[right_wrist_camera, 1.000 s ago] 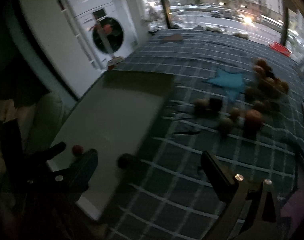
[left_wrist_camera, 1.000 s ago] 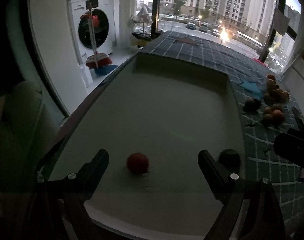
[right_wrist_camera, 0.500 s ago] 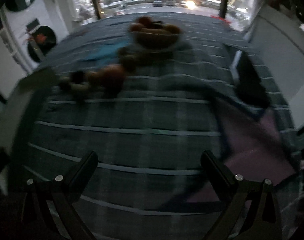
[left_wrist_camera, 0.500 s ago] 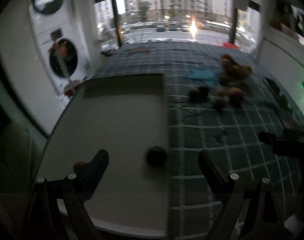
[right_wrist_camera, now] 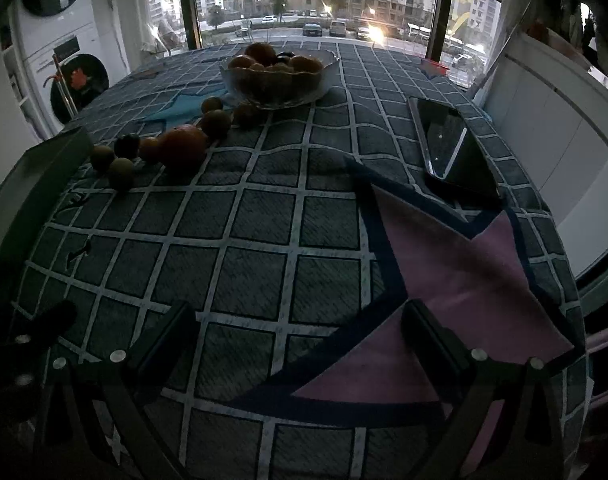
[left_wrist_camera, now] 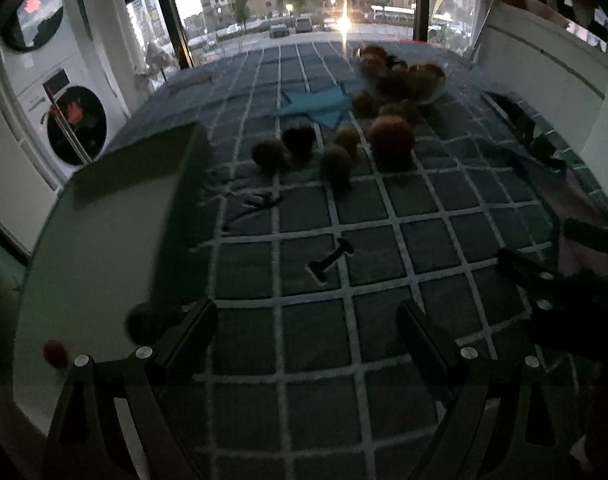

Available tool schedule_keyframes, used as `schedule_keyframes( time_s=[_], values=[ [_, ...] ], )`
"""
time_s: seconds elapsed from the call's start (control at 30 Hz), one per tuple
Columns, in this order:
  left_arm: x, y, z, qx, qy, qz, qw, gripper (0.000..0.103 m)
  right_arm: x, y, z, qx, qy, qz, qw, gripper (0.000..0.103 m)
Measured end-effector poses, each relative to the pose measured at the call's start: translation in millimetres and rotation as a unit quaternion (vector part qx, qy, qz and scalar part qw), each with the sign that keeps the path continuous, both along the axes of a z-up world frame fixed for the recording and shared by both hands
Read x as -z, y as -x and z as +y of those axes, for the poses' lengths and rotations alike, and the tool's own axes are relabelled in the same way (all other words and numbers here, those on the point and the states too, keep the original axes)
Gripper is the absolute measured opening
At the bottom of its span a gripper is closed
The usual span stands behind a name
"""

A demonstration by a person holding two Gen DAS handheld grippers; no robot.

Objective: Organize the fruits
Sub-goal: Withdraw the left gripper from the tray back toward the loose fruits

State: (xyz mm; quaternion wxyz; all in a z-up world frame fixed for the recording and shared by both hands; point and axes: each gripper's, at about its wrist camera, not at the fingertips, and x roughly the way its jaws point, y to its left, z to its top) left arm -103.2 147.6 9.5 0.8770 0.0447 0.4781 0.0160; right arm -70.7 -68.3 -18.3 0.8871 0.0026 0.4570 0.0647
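Several loose fruits lie on the checked tablecloth: an orange (left_wrist_camera: pixel 391 138) (right_wrist_camera: pixel 182 142), small brown ones (left_wrist_camera: pixel 335 162) (right_wrist_camera: pixel 120 171) and a dark plum (left_wrist_camera: pixel 298 139) (right_wrist_camera: pixel 126 144). A glass bowl (right_wrist_camera: pixel 274 80) full of fruit stands behind them, also in the left wrist view (left_wrist_camera: pixel 413 76). A white tray (left_wrist_camera: pixel 100 232) at the left holds a small red fruit (left_wrist_camera: pixel 55 353) and a dark fruit (left_wrist_camera: pixel 144 322). My left gripper (left_wrist_camera: pixel 307 334) is open and empty over the cloth by the tray's corner. My right gripper (right_wrist_camera: pixel 300 332) is open and empty, far from the fruit.
A phone (right_wrist_camera: pixel 447 144) lies at the right on the cloth. A pink cloth (right_wrist_camera: pixel 455 280) lies under the right gripper. A blue star patch (left_wrist_camera: pixel 315 102) lies near the bowl. A washing machine (left_wrist_camera: pixel 68 120) and windows are beyond the table.
Both grippers have swung to the right, away from the tray. The tray's two fruits now sit at the left edge of the left view. Both grippers stay open.
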Motion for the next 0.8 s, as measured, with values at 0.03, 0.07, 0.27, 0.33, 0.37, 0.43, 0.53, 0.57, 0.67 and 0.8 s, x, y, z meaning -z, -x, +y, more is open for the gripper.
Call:
schedule_keyframes(
  time_s=[0.03,0.07,0.27,0.33,0.37,0.43,0.53,0.57,0.67,0.8],
  values=[
    [0.3,0.1,-0.1,-0.008,0.004,-0.013,0.9999,0.103,0.1,0.3,-0.4,0.000,0.000,0.000,1.000,0.103],
    [1.6,-1.1,-2.4,-0.012,0.004,-0.015,0.9998,0.102,0.3,0.7,-1.1,0.000,0.000,0.000,1.000,0.103],
    [4.5,2.7,1.3,-0.012,0.028,-0.035,0.9989,0.103,-0.5,-0.4,1.6,0.001,0.000,0.000,1.000,0.103],
    [4.5,1.7,1.5,-0.010,0.029,-0.035,0.9989,0.103,-0.5,-0.7,1.5,0.000,0.000,0.000,1.000,0.103],
    [4.7,0.8,1.7,-0.010,0.029,-0.035,0.9989,0.103,-0.5,-1.1,1.5,0.000,0.000,0.000,1.000,0.103],
    [4.7,1.3,1.4,-0.011,0.029,-0.036,0.9989,0.103,-0.4,-0.7,1.5,0.000,0.000,0.000,1.000,0.103],
    [6.1,0.1,1.1,-0.016,0.028,-0.038,0.9988,0.103,-0.4,-1.1,1.4,0.000,0.000,0.000,1.000,0.103],
    [6.6,-0.8,1.8,-0.017,0.028,-0.038,0.9988,0.103,-0.4,-1.2,1.3,0.000,0.000,0.000,1.000,0.103],
    [6.5,-0.8,1.7,-0.017,0.028,-0.038,0.9988,0.103,-0.4,-1.3,1.1,0.000,0.000,0.000,1.000,0.103],
    [6.7,-0.9,2.0,-0.017,0.028,-0.038,0.9988,0.103,-0.3,-1.4,1.0,0.000,0.000,0.000,1.000,0.103]
  ],
)
